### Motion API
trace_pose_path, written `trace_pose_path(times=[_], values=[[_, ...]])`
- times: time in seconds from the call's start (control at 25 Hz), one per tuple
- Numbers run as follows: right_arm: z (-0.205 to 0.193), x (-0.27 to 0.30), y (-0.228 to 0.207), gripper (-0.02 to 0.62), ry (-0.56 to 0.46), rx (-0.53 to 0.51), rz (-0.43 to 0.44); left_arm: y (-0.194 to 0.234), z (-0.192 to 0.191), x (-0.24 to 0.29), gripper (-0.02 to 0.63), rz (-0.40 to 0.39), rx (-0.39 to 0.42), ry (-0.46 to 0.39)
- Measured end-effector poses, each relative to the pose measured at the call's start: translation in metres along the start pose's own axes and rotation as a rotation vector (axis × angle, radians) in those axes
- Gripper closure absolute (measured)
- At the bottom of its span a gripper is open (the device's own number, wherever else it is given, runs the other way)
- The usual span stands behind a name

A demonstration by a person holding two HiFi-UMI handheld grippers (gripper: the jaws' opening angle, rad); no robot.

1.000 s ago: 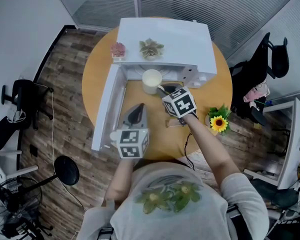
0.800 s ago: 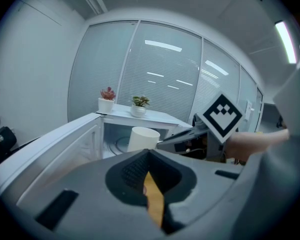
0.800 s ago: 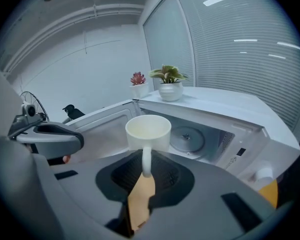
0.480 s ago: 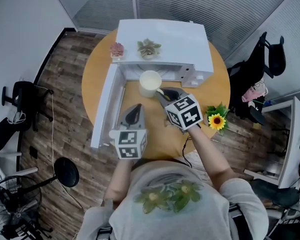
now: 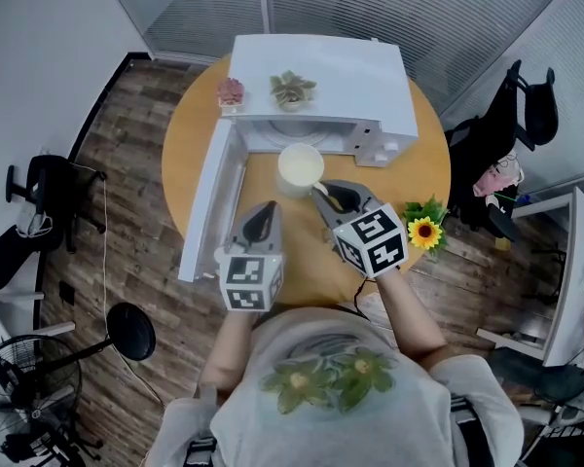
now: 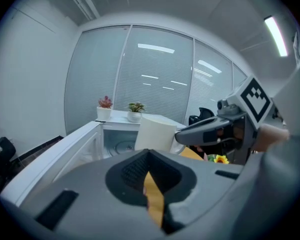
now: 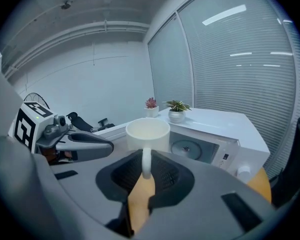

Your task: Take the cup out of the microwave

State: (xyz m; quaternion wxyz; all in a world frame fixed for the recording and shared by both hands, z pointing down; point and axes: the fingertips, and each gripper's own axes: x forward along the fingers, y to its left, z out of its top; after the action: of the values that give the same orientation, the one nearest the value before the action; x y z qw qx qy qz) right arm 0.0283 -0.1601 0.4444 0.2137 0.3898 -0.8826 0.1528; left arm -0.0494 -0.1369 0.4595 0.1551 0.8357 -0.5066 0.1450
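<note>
The white cup (image 5: 299,166) hangs in front of the open white microwave (image 5: 321,76), above the round wooden table (image 5: 302,256). My right gripper (image 5: 321,192) is shut on the cup's handle; in the right gripper view the cup (image 7: 147,134) sits upright just beyond the right gripper (image 7: 146,172). My left gripper (image 5: 264,213) hovers to the cup's left, near the microwave door (image 5: 206,202), its jaws together with nothing between them. From the left gripper view, the cup (image 6: 156,133) shows ahead of the left gripper (image 6: 149,176), with the right gripper's jaws reaching in from the right.
Two small potted plants (image 5: 231,93) (image 5: 293,89) stand on the microwave's top. A sunflower (image 5: 426,232) lies at the table's right edge. The microwave's turntable (image 7: 184,148) shows inside the cavity. Office chairs (image 5: 511,125) stand to the right.
My right gripper has drawn back toward the person and risen, carrying the cup out from the microwave opening. The left gripper has stayed about where it was.
</note>
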Motion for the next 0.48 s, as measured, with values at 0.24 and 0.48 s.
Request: trace_pose_path(times=[0.24, 0.48], values=[[-0.001, -0.014, 0.009, 0.534, -0.020, -0.006, -0.011, 0.005, 0.001, -0.009, 0.603, -0.001, -0.018, 0.004], [-0.006, -0.017, 0.018, 0.534, -0.020, -0.008, -0.004, 0.013, -0.003, -0.017, 0.603, 0.011, -0.032, 0.012]])
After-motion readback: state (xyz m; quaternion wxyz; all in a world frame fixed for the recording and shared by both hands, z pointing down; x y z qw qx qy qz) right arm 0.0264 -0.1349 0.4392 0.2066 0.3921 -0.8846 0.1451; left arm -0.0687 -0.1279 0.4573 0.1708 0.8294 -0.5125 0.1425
